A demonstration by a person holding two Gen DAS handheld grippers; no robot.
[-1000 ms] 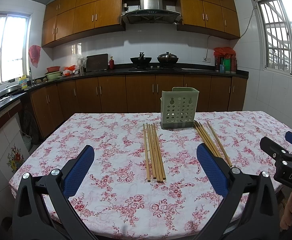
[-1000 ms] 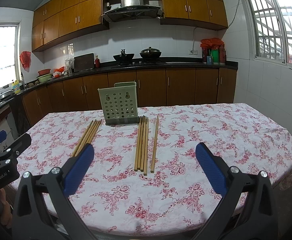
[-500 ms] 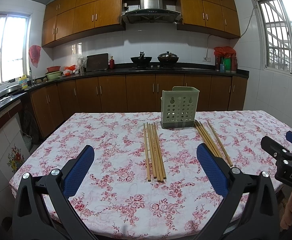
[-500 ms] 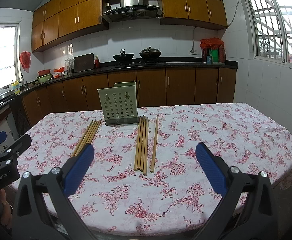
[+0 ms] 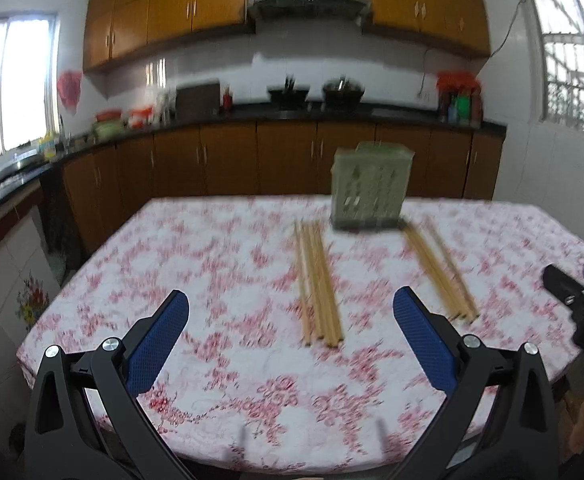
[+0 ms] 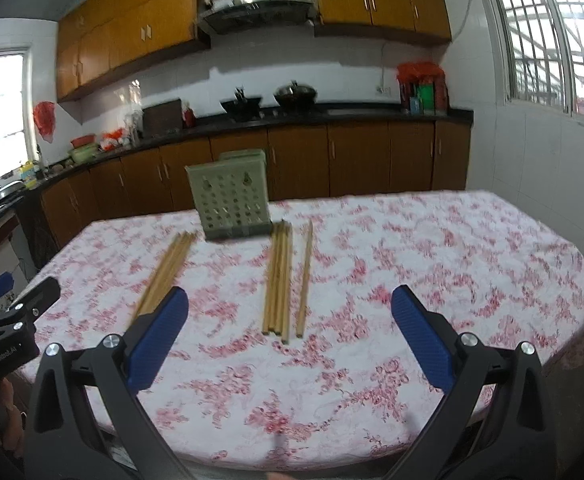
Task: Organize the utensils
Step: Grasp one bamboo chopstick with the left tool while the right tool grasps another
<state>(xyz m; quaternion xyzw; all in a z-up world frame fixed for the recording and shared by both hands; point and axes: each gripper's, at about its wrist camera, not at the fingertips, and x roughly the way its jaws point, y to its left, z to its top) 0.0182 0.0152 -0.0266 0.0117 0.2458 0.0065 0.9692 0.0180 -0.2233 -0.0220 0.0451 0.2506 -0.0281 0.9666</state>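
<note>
Pale green perforated plastic utensil holder point(image 6: 231, 196) upright at centre frame on the floral-clothed worktop point(image 6: 432, 264); contents not visible. Two bundles of long bamboo chopsticks point(image 6: 280, 280) point(image 5: 318, 280) lying flat just before it. Left hand-held gripper point(image 5: 292, 344) and right hand-held gripper point(image 6: 290, 342) both spread wide, empty.

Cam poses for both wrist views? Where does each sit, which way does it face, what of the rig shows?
Left wrist: on the left gripper, above the near table edge, facing the green holder and kitchen counter; its own open blue fingers show, plus the right gripper at the right edge.
Right wrist: on the right gripper, same heading, set further right; own open fingers, left gripper at the left edge.
Shared: floral table, holder, both chopstick bundles.
</note>
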